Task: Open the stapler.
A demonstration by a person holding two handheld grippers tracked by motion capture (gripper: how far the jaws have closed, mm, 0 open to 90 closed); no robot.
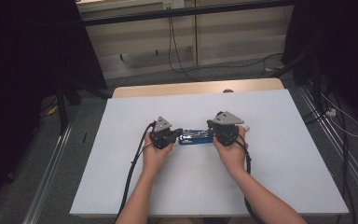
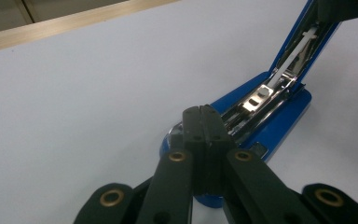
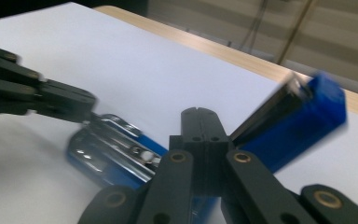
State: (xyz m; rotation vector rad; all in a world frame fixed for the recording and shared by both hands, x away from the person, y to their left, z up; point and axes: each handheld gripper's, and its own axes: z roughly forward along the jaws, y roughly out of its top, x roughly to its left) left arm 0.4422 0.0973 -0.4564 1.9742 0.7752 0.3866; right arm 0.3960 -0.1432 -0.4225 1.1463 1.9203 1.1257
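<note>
Two grippers are in my hands, and between them lies one blue stapler (image 1: 195, 137), a little below the middle of the high view, on the white table (image 1: 270, 186). I can read no brand, label or lettering on it in any picture; the small dark patch on its base in the left gripper view is too blurred to make out. The stapler is a glossy blue, with a bright metal channel running down its length and a small white block sitting in that channel. In the left gripper view it fills the right half of the frame: the flat blue base (image 2: 279, 123) rests on the table, and the blue top arm (image 2: 310, 35) stands swung up from it toward the upper right corner, its pale underside showing. My left gripper (image 1: 179, 132) has its jaws pressed together with nothing between them, the tips resting on the rounded front end of the base. My right gripper (image 3: 199, 113) is likewise closed on nothing; in its own view the jaws rise from the bottom centre, with the raised blue arm (image 3: 298, 121) blurred just to their right and the metal channel (image 3: 112, 154) low at their left. I cannot tell whether the right tips touch the arm. At the left edge of that view, the left gripper's black jaws reach in to the stapler's front.
</note>
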